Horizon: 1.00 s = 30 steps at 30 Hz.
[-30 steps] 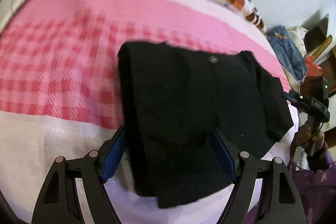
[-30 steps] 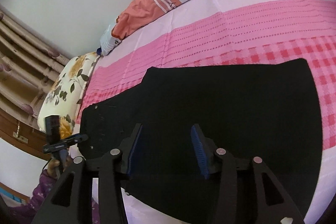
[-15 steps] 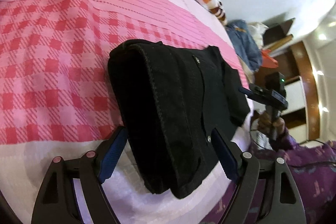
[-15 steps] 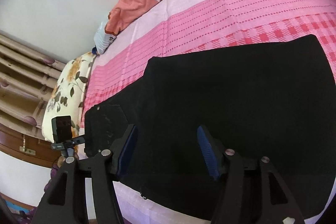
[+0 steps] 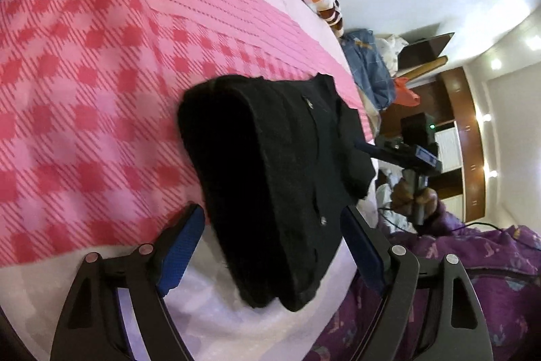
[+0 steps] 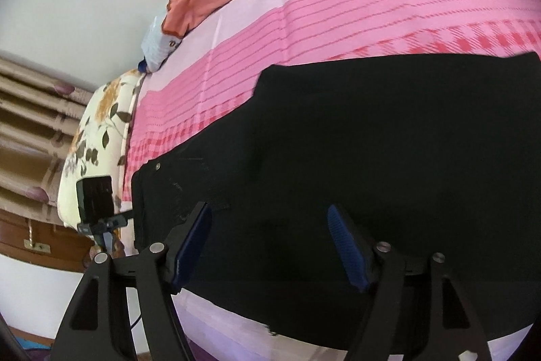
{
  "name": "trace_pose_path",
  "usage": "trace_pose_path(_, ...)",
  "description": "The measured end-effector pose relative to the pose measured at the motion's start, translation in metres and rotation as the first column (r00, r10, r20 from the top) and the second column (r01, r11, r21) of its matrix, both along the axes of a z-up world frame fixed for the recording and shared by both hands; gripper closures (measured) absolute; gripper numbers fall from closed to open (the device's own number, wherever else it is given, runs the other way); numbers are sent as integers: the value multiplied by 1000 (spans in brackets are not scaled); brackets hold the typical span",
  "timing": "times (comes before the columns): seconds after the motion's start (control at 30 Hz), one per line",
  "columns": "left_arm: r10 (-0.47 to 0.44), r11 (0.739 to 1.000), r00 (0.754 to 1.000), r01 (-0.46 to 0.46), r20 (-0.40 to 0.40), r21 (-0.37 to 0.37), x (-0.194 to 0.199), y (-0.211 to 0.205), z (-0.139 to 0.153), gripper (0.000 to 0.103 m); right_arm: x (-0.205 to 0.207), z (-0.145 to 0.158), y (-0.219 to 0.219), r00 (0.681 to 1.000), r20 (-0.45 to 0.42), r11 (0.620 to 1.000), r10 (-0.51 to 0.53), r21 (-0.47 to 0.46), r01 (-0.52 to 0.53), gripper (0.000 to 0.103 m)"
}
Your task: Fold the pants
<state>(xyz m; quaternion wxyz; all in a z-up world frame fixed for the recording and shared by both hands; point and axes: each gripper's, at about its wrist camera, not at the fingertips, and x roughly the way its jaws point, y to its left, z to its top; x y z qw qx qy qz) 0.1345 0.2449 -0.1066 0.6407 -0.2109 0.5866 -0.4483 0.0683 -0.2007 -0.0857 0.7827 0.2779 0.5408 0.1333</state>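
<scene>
My black, thick-woven folded pants (image 5: 270, 178) lie on the pink checked bedspread (image 5: 84, 97) near the bed's edge, soft and floppy but fairly heavy, I judge. My left gripper (image 5: 270, 246) stands wide around their end, holding nothing. My right gripper (image 6: 270, 246), fingers just opened, hovers empty; I'd pinch the doubled edge.

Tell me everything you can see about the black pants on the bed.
The black pants are dark, thick-looking cloth, folded into a layered bundle with a rounded fold at one end. Small metal rivets or buttons show near the waist. They lie flat on the pink checked bedsheet, near its pale edge strip. The left claw and right claw each straddle them with open jaws; no pad visibly presses the cloth.
</scene>
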Motion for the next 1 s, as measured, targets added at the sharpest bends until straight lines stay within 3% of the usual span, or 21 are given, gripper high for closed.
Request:
trace_pose_path(0.13,-69,996,998,68,9,65,0,-17,2,20,2,-2,15,1000,-16,1000,22,-7,-22,34)
trace_pose_path(0.33,-187,982,977,186,-99,-17,-5,-46,-8,20,2,-3,31,998,-32,999,44,-2,-44,34)
trace_pose_path(0.53,-118,988,985,104,-128,-111,3,-40,-10,20,1,-6,41,997,-45,998,58,1,-58,34)
trace_pose_path(0.67,-62,994,996,56,-66,-93,-3,-43,-6,21,1,-11,44,997,-54,998,57,24,-55,34)
trace_pose_path(0.7,-44,997,998,41,-43,-68,-5,-43,-5,25,0,-10,46,997,-50,998,58,26,-57,34)
trace_pose_path(0.77,15,1000,1000,-15,20,19,-10,-44,-3,47,-1,-7,48,997,-30,997,76,26,-75,34)
trace_pose_path(0.8,60,994,996,-65,63,93,-13,-46,-3,68,-1,-5,49,996,-20,996,87,26,-86,34)
trace_pose_path(0.9,130,982,988,-140,82,129,-18,-50,1,71,-1,0,55,993,7,993,114,8,-114,34)
trace_pose_path(1.0,126,960,972,-170,199,223,-31,-66,19,75,-3,1,57,992,17,992,122,12,-123,34)
